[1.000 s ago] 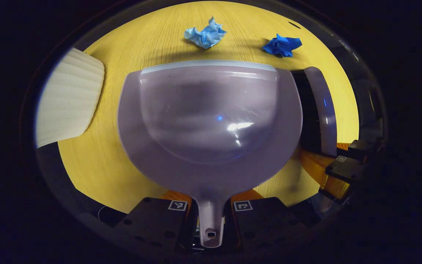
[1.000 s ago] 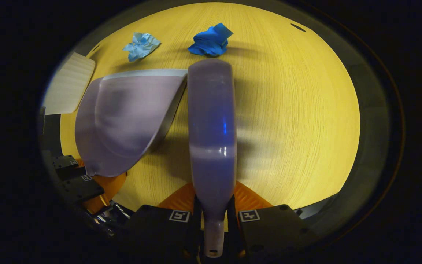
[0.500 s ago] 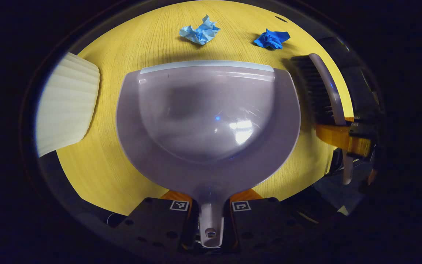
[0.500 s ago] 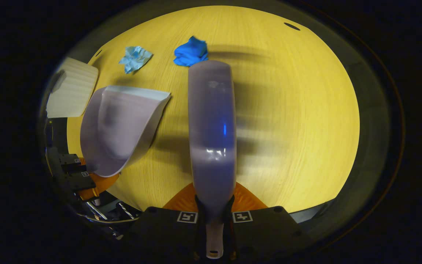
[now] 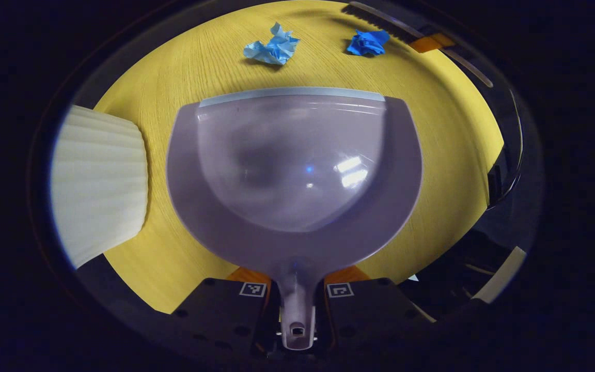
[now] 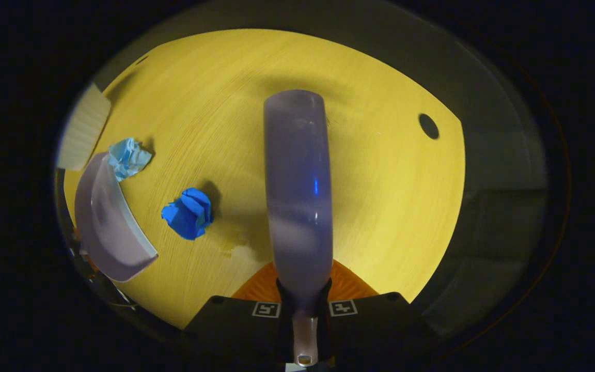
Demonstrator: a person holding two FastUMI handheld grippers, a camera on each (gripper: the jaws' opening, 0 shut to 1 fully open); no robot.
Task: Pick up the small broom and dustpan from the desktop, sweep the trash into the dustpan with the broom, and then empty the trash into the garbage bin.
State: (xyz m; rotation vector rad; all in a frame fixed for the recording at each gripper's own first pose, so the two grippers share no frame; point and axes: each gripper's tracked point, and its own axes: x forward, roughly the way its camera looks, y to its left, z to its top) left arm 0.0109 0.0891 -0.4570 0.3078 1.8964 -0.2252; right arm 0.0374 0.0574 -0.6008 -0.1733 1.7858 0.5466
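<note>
Both grippers are pinching handles: left gripper (image 5: 296, 299) holds the dustpan (image 5: 292, 170), lip toward the pale blue wad (image 5: 271, 47) and dark blue wad (image 5: 367, 42) ahead; right gripper (image 6: 304, 310) holds the broom (image 6: 297, 191) beyond them, I judge to sweep them panward.

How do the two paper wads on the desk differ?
The light blue wad is pale and loosely crumpled with spiky edges; the dark blue wad is deep blue and balled tighter. In the right gripper view the light one sits at the dustpan lip, the dark one farther off. Both lie loose on the desk, unswept.
</note>
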